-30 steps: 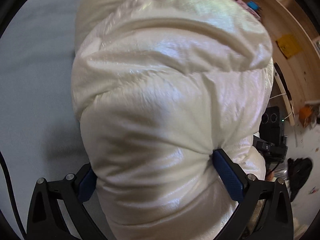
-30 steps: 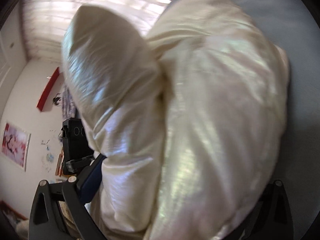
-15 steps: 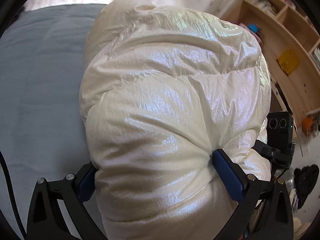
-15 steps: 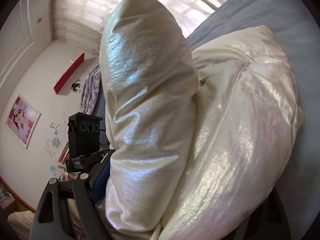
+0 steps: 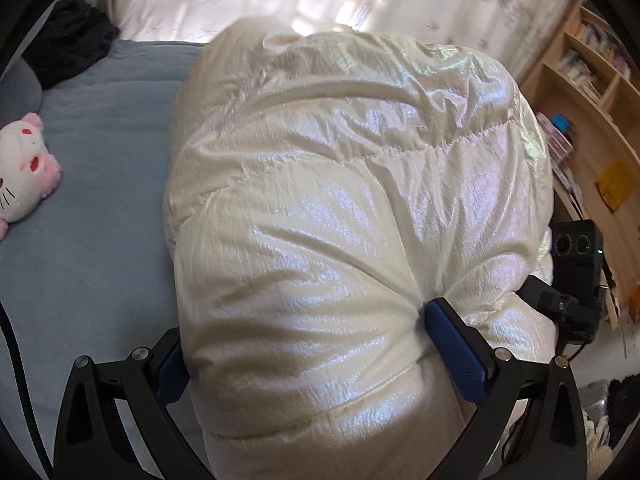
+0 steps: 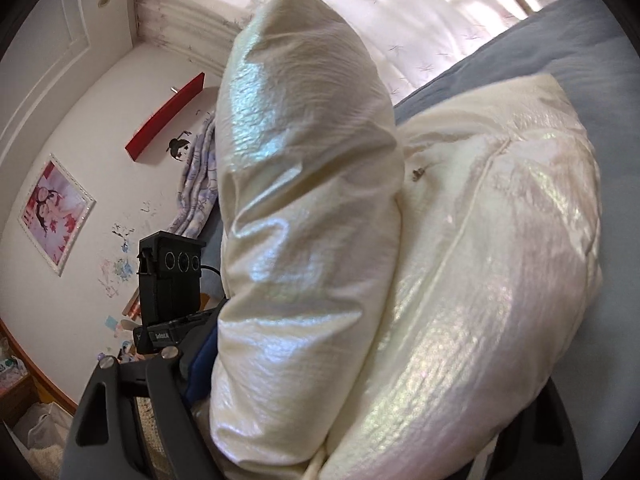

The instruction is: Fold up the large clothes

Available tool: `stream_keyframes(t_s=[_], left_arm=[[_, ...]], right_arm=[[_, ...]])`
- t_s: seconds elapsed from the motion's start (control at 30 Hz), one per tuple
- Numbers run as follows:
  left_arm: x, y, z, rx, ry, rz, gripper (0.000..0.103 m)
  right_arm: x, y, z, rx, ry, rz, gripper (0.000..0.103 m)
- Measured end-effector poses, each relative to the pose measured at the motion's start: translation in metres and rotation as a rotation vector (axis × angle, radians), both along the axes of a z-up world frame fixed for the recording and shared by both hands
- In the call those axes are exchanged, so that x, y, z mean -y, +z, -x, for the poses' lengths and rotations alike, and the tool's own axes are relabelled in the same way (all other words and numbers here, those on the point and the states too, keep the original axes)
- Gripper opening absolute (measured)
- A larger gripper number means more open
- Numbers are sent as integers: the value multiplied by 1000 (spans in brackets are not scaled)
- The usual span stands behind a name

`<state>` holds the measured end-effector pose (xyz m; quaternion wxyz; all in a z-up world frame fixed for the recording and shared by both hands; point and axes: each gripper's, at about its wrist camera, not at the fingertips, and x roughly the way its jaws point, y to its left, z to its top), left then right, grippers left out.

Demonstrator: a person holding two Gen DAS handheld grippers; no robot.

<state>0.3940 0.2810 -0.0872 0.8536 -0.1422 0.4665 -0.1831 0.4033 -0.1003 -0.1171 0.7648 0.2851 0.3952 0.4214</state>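
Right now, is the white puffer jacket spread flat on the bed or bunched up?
Bunched up: the puffer jacket bulges in thick folds between the left tongs.

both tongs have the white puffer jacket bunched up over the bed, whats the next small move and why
Probably carry the bundle forward and lower it onto the blue bed. Both the left tongs and the right tongs pinch thick folds of the white puffer jacket, which bulges up, doubled over, not yet lying flat.
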Motion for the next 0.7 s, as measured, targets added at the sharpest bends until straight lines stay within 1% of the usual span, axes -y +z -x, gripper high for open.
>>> stream_keyframes(t_s=[0.07,0.1,0.17,0.2,0.23,0.27,0.33,0.4,0.47,0.57,0.6,0.63,0.67,0.7], left_arm=[[-33,-15,-24,3,8,11,102],[-40,-20,-30,8,10,14,102],[-58,-43,-46,15,33,29,101],[-62,-50,-42,12,41,34,101],[-75,-67,-47,4,63,47,101],[-61,-69,-66,-4,77,55,101],[-73,-87,-64,-14,102,113,101],[-86,-102,-65,-8,103,143,101],[-95,-114,-53,7,109,146,102],[-100,-120,-45,4,126,141,102],[-97,-121,-48,0,130,140,102],[-97,-119,-46,-6,137,127,102],[-97,-116,-54,-7,138,108,102],[-91,-106,-50,-1,134,65,102]], right_arm=[[-16,-11,-21,7,-2,2,85],[-25,-18,-32,10,-4,5,85],[-39,-36,-52,-2,-16,14,85],[-46,-46,-61,-7,-23,25,85],[-52,-56,-69,-19,-29,36,84],[-56,-70,-76,-34,-33,44,84],[-62,-93,-82,-49,-34,46,85],[-68,-108,-82,-43,-29,44,85],[-69,-115,-77,-41,-25,55,87],[-96,-115,-76,-25,-30,109,91],[-98,-114,-76,-20,-34,120,92],[-99,-113,-74,-14,-40,135,93],[-99,-110,-72,-8,-46,150,93],[-103,-104,-70,-1,-49,167,93]])
